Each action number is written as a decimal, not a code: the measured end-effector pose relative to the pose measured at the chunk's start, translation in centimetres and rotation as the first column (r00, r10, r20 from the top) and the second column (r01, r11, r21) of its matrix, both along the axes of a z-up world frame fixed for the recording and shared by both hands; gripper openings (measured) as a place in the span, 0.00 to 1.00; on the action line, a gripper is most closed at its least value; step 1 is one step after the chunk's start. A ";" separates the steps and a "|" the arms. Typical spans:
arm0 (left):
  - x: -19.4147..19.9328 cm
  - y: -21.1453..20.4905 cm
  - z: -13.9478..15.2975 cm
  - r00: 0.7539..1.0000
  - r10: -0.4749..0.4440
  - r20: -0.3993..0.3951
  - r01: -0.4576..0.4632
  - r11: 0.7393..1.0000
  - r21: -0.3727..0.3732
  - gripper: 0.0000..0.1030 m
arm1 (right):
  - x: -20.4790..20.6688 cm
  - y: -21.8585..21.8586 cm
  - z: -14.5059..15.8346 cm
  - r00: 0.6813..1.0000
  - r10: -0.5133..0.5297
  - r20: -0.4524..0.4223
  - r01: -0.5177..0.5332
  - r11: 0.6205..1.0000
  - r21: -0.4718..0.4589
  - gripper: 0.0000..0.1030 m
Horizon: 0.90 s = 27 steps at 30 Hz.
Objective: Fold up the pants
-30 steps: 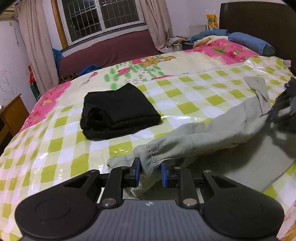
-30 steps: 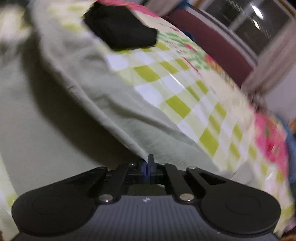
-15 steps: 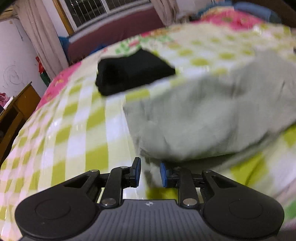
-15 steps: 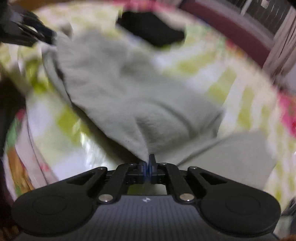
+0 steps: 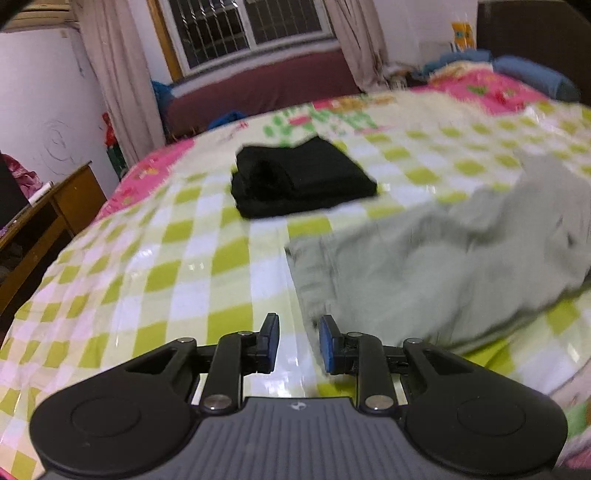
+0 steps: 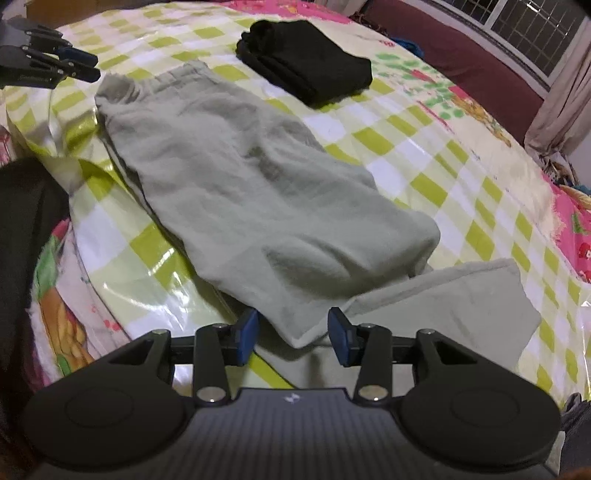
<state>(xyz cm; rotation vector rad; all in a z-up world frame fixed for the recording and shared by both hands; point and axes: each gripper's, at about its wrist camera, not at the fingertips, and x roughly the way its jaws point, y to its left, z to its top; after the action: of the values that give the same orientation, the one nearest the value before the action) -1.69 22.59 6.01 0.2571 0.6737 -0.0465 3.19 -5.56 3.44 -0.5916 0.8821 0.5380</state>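
1. Right wrist view, upper left of frame: left gripper (image 6: 83, 68) hangs over the checked bed cover (image 6: 424, 155), just beside the near corner of the grey pants (image 6: 258, 192). Its tips stand apart with nothing between them.
2. Left wrist view confirms: the blue pads (image 5: 271, 341) have a small gap showing only the bed cover (image 5: 166, 266); the pants' edge (image 5: 424, 266) lies just to the right of the right pad, not pinched.
3. Centre of the right wrist view: the pants lie folded over on the cover, running from upper left down to lower centre, with a second layer sticking out flat at lower right.
4. Top centre: a folded black garment (image 6: 306, 61) sits on the cover, apart from the pants; upper centre in the left wrist view (image 5: 299, 181).
5. Bottom centre: right gripper (image 6: 293, 334), jaws opening. A corner of the pants hangs between the pads, which do not press on it.
6. Upper right: dark red bench (image 6: 461, 62) under a barred window (image 6: 535, 26).
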 end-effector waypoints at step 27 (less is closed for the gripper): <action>4.6 -18.3 -3.2 0.925 -0.367 -0.100 0.365 0.930 -0.030 0.52 | 18.0 -14.7 0.2 0.719 -0.679 -0.148 0.684 0.654 0.323 0.51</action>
<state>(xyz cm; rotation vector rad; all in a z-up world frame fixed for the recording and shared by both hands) 2.87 4.29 2.77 0.3696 0.7213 -0.4251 21.23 -20.29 3.60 0.1109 0.9172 -0.0054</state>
